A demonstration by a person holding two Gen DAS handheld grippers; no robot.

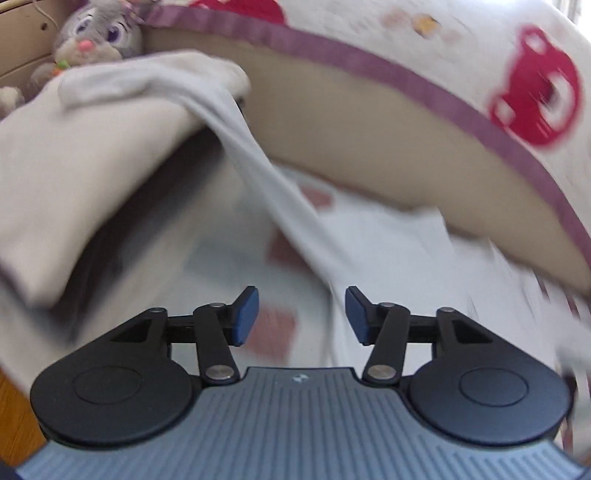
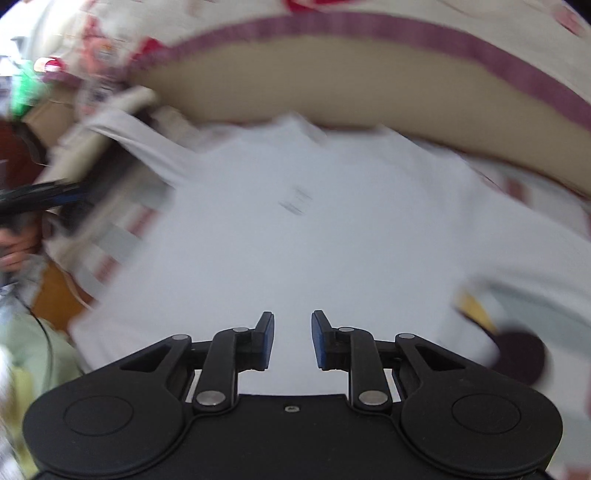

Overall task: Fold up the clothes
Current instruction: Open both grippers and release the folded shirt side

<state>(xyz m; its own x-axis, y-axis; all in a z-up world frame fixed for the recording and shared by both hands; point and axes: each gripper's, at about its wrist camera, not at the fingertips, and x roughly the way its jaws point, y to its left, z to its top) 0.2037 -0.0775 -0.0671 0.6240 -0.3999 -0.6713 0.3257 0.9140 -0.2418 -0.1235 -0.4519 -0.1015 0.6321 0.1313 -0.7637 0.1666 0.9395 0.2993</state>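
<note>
One white garment (image 2: 295, 229) fills the middle of the right wrist view, spread flat on the patterned bed sheet (image 1: 280, 325), and you have nothing clamped on it: the right gripper (image 2: 293, 339) hangs above its near part with the fingers spread a little and only white cloth behind the gap, while the left gripper (image 1: 302, 317) has its fingers spread wider, equally empty. In the left wrist view a strip of that white cloth (image 1: 266, 184) runs from the upper left down toward the right-hand finger and passes just beside it, not between the pads. To fold well, I judge you should first let the cloth settle, then pick two matching points on one edge, bite only the top layer, and carry both hands across together so the fold line stays straight. Watch the beige fabric (image 1: 74, 177) heaped at the left of that view; it sits against the white strip and could get dragged along. Much is hard to read here: both views are smeared by motion, so the garment's hem, sleeves and collar cannot be told apart, and a small dark mark on it is illegible. A grey plush rabbit (image 1: 98, 33) sits at the upper left, a purple-edged quilt (image 1: 480, 48) arches across the top, and your left hand (image 2: 14, 251) is cut off at the frame edge.
</note>
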